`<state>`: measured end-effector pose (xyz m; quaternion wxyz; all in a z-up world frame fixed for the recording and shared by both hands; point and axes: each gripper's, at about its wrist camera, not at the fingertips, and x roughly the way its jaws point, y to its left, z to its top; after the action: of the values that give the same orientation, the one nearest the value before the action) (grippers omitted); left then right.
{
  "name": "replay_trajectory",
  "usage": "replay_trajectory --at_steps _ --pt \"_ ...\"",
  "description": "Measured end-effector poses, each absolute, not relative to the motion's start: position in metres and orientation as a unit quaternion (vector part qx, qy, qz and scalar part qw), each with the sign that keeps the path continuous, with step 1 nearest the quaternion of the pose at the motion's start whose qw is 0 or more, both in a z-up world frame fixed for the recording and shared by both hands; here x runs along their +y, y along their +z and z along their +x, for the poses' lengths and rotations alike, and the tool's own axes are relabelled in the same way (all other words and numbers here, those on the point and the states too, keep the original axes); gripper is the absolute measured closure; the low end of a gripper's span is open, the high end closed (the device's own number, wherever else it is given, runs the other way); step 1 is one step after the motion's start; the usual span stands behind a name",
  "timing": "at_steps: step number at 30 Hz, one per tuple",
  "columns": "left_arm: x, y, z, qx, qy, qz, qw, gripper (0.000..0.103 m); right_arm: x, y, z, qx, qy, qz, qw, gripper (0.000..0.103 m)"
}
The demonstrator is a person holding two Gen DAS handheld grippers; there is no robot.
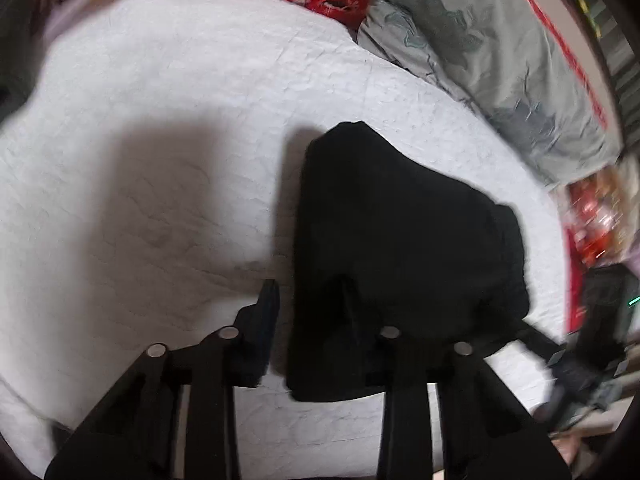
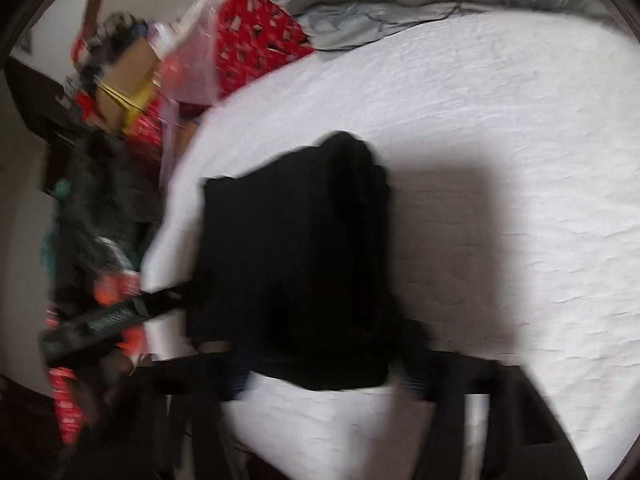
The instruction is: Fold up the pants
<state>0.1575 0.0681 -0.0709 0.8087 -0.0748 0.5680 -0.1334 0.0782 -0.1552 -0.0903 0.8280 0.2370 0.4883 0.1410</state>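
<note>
White quilted bed (image 1: 160, 120); black pants (image 1: 392, 232) folded compact, ahead of jaws. Left gripper (image 1: 312, 312) spread, released; right gripper (image 2: 320, 376) spread, blurry. Final tidy next.

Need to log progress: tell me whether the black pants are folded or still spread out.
Folded. The pants lie on the white bedspread as one compact dark block, no legs trailing out in either view.

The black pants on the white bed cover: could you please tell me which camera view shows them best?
The left wrist view: the folded black pants lie sharper there, with their outline clear against the white bed cover, though the left claw hides the near edge. The right wrist view shows the same bundle, blurred by motion.
</note>
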Motion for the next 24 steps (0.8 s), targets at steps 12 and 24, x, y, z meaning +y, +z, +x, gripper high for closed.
replay_trajectory --at_steps 12,24 --pt "0.078 -0.031 0.156 0.507 -0.140 -0.026 0.850 0.061 -0.169 -0.077 0.066 0.474 0.118 0.249 0.836 0.035" --pt "0.048 -0.050 0.225 0.552 -0.138 -0.004 0.822 0.038 -0.157 -0.077 0.124 0.473 0.079 0.231 0.847 0.038"
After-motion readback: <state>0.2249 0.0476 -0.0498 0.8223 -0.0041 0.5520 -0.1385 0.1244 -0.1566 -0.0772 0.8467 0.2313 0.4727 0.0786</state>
